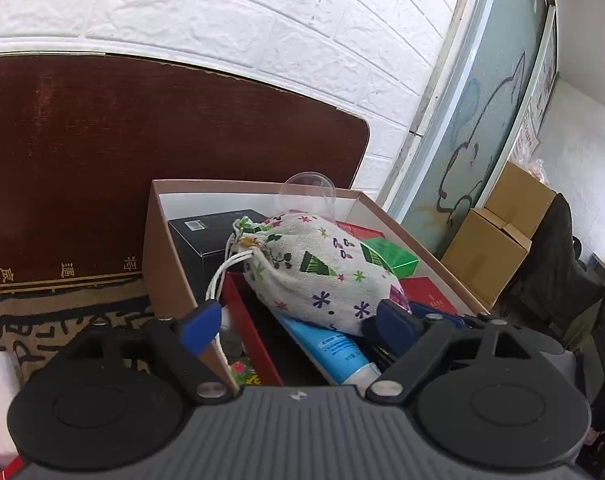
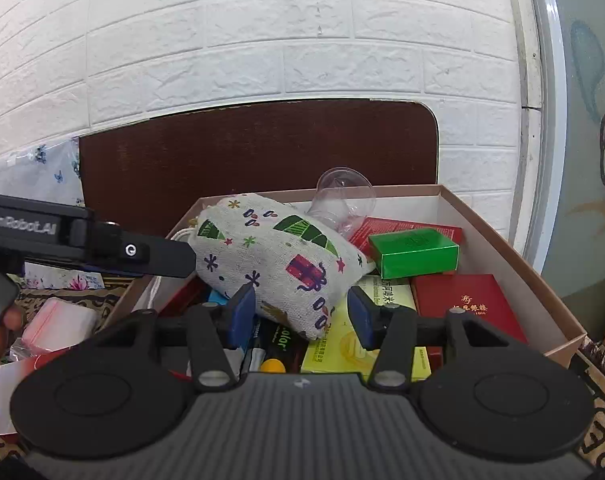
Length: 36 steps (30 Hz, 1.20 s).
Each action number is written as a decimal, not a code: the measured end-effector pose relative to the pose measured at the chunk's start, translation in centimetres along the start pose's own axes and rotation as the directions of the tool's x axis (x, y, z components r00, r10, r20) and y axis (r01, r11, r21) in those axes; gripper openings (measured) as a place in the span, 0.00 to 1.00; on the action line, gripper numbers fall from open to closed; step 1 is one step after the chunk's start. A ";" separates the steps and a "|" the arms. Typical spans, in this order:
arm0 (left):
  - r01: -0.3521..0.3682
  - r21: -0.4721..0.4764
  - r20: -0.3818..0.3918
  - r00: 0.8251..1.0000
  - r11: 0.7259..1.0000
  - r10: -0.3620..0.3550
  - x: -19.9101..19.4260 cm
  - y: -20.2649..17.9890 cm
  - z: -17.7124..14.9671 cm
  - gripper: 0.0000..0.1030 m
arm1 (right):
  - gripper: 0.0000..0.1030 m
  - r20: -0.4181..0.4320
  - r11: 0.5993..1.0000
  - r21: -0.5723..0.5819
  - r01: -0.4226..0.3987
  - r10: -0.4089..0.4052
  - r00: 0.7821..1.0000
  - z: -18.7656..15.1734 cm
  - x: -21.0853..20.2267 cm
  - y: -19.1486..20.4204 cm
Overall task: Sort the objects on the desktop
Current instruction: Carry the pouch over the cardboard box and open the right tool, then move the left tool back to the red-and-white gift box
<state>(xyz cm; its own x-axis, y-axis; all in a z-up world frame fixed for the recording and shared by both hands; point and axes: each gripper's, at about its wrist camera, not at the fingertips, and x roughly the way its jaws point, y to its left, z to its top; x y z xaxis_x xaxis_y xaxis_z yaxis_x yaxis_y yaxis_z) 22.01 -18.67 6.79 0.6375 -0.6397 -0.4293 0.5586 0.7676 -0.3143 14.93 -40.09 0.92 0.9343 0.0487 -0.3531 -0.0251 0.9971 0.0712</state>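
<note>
Printed cloth pouch [image 2: 278, 256] lies on top of the pile inside the open cardboard box [image 2: 514, 248], its low end between the right gripper [image 2: 300, 312] fingers, which stand apart with no pad pressing. Left gripper [image 1: 298, 320] fingers spread wide, pouch bottom just ahead between them, untouched; its left finger sits outside the box wall. Looks like release just finished. Best next: back both grippers straight out, clear of the white drawstring [image 1: 226, 272] near the left finger and the clear plastic cup [image 2: 342, 196] behind.
</note>
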 end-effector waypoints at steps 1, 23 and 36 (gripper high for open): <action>0.003 0.000 0.001 1.000 1.000 -0.003 0.1 0.0 0.0 0.89 | 0.51 -0.003 1.000 0.001 0.003 -0.003 1.000 0.2 0.4 0.0; -0.070 -0.024 0.019 0.997 0.997 0.070 -6.9 -2.1 -2.1 1.00 | 0.93 0.048 0.999 -0.032 0.017 -0.015 0.999 0.2 -5.3 4.5; -0.125 -0.129 0.048 0.990 0.984 0.132 -14.9 -0.4 -8.2 1.00 | 0.98 0.044 0.986 -0.132 -0.107 0.113 0.993 -2.3 -10.5 11.7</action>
<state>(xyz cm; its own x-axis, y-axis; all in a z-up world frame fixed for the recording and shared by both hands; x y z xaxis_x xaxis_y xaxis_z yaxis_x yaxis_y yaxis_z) 7.93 -9.09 6.39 0.7303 -0.5338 -0.4263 0.4012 0.8402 -0.3648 4.00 -28.76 3.34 0.9402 0.1586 -0.3015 -0.1710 0.9852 -0.0149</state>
